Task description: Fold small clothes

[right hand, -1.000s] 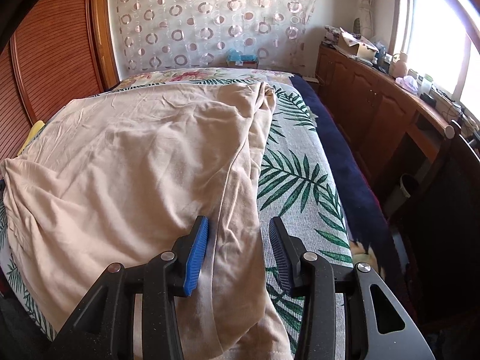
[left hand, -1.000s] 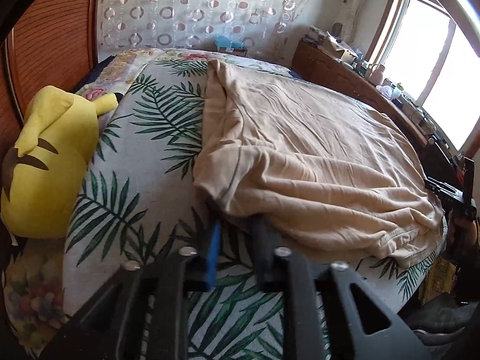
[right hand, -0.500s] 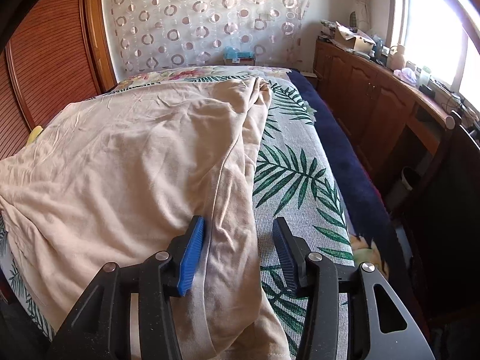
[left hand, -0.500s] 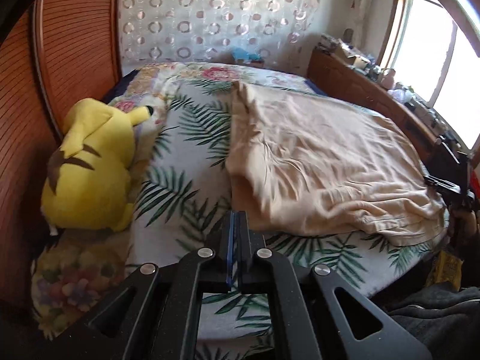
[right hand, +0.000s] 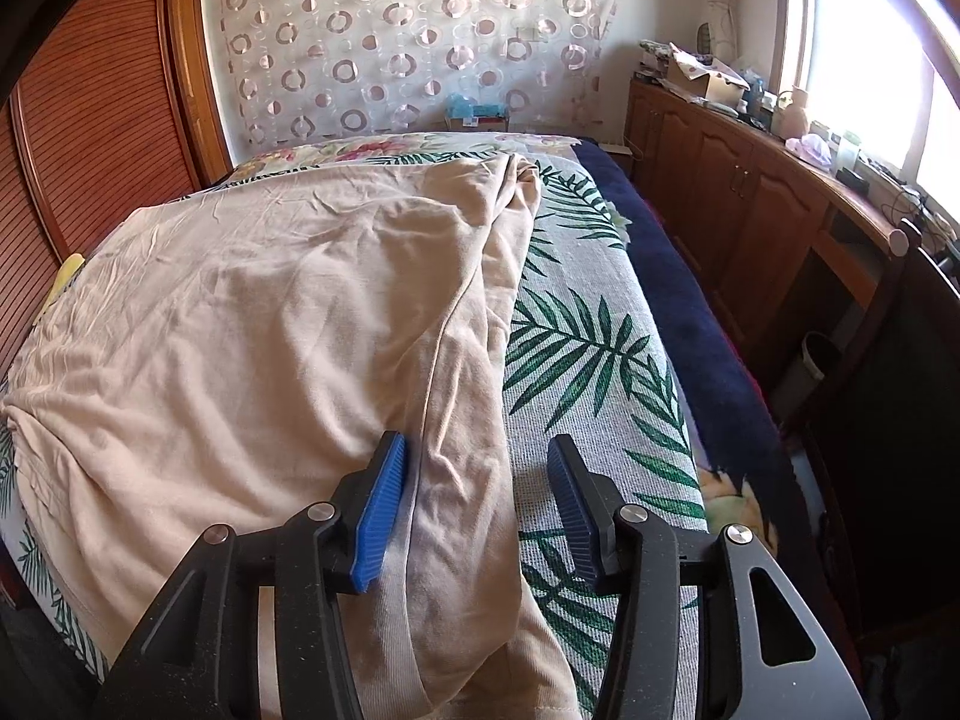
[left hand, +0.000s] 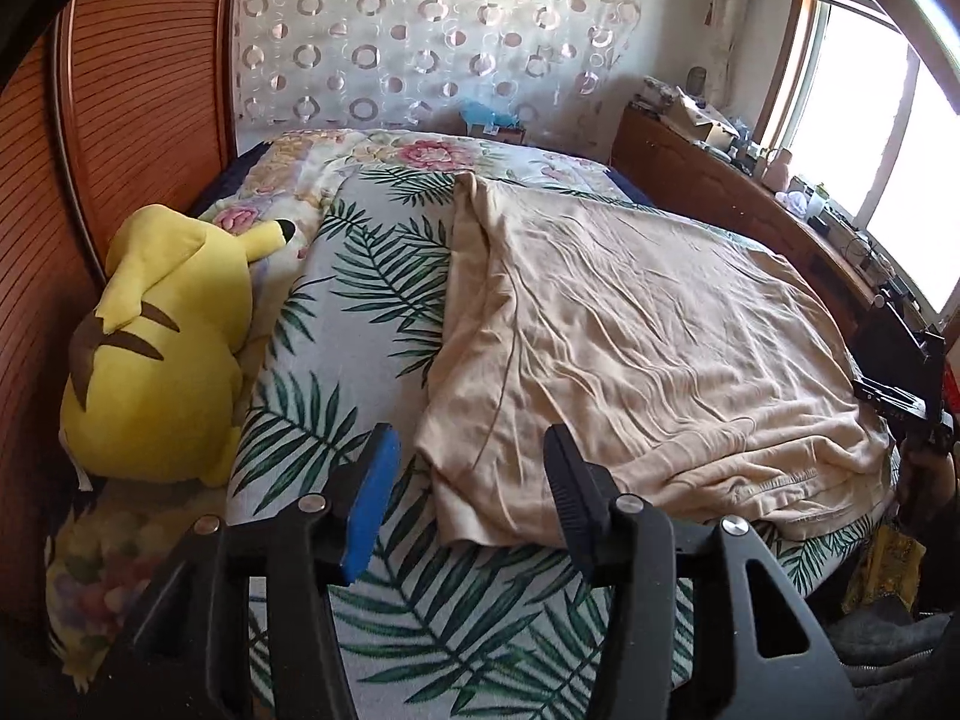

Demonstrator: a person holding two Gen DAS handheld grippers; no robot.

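A large beige garment lies spread and creased over the leaf-print bed cover. My left gripper hovers just short of the garment's near left corner. Its jaws are opening, and the corner shows in the gap below them with neither pad touching it. In the right wrist view the same garment fills the left half. My right gripper is open over its right edge. A fold of cloth lies between the fingers, close to the blue left pad, unpinched. The right gripper also appears at the left view's far right.
A big yellow plush toy lies at the bed's left side against a slatted wooden panel. A long wooden cabinet with clutter on top runs under the window on the right. A dark blue blanket edge borders the bed.
My left gripper drew back and up from the garment's corner, stood shut half a second ago, and now stands open. The right gripper's fingers have spread a little wider.
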